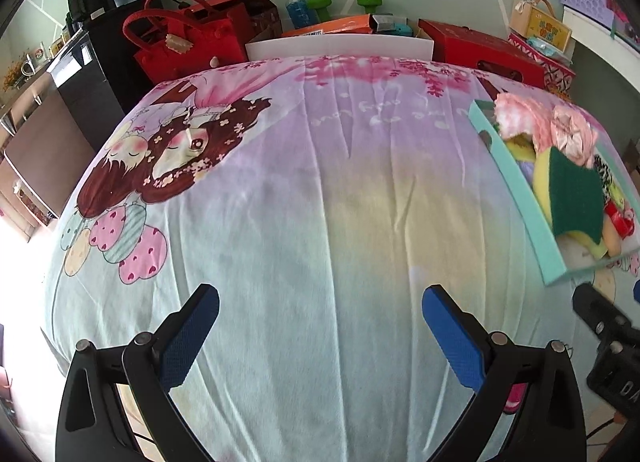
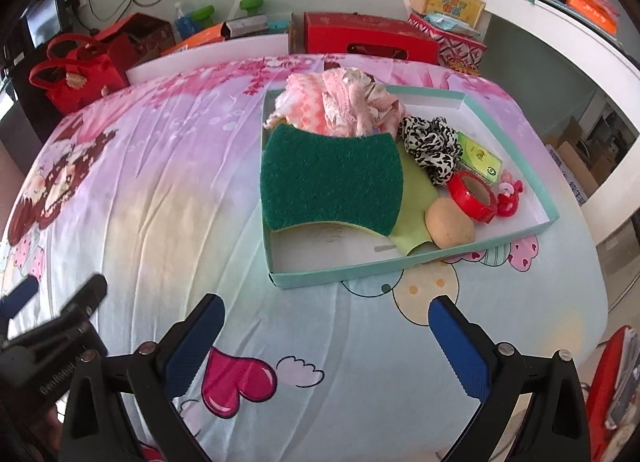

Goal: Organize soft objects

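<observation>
Although both tools are empty, the soft items already sit in the tray [image 2: 404,262]: a green sponge [image 2: 330,181] lies on top at its left, pink cloths [image 2: 340,105] are bunched at the far end, and a spotted scrunchie [image 2: 430,147] lies to their right. A red tape roll [image 2: 472,195] and a tan ball [image 2: 450,227] rest near the tray's front right. The tray stands on the printed sheet [image 1: 280,221] covering the tabletop. The right hand-held gripper [image 2: 324,334] hangs just before the tray, jaws wide. The left hand-held gripper [image 1: 320,326] hovers over bare sheet, jaws wide, the tray to its right.
</observation>
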`<move>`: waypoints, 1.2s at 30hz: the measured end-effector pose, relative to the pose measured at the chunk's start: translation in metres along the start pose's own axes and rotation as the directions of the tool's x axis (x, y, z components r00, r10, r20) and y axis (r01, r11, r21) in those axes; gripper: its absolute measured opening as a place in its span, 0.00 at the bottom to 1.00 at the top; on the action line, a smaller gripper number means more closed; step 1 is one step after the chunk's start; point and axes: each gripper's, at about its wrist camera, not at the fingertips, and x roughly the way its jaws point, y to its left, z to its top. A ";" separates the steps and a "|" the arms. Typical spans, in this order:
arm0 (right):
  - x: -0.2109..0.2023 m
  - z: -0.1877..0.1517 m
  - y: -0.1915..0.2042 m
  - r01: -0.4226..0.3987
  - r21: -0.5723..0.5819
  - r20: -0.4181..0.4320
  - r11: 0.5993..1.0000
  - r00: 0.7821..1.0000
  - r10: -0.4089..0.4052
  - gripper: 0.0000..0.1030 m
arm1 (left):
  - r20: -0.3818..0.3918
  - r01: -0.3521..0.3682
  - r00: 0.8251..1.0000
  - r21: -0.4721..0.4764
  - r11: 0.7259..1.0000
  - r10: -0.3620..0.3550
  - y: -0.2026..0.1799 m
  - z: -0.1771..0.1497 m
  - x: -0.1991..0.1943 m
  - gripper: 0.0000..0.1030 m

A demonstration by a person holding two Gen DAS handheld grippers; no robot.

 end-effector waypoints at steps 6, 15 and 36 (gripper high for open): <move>-0.002 -0.008 0.005 -0.007 0.009 0.046 1.000 0.999 0.007 1.00 | 0.022 0.022 1.000 -0.018 1.000 -0.022 0.005 -0.006 -0.003 0.98; -0.013 -0.018 0.009 0.013 0.038 0.144 0.999 0.989 -0.018 1.00 | 0.087 0.005 0.996 0.004 1.000 -0.006 0.009 -0.011 -0.019 0.98; -0.016 -0.026 0.011 0.095 0.061 0.197 0.994 0.975 -0.105 1.00 | 0.112 -0.018 0.994 0.016 1.000 0.016 0.006 -0.016 -0.018 0.98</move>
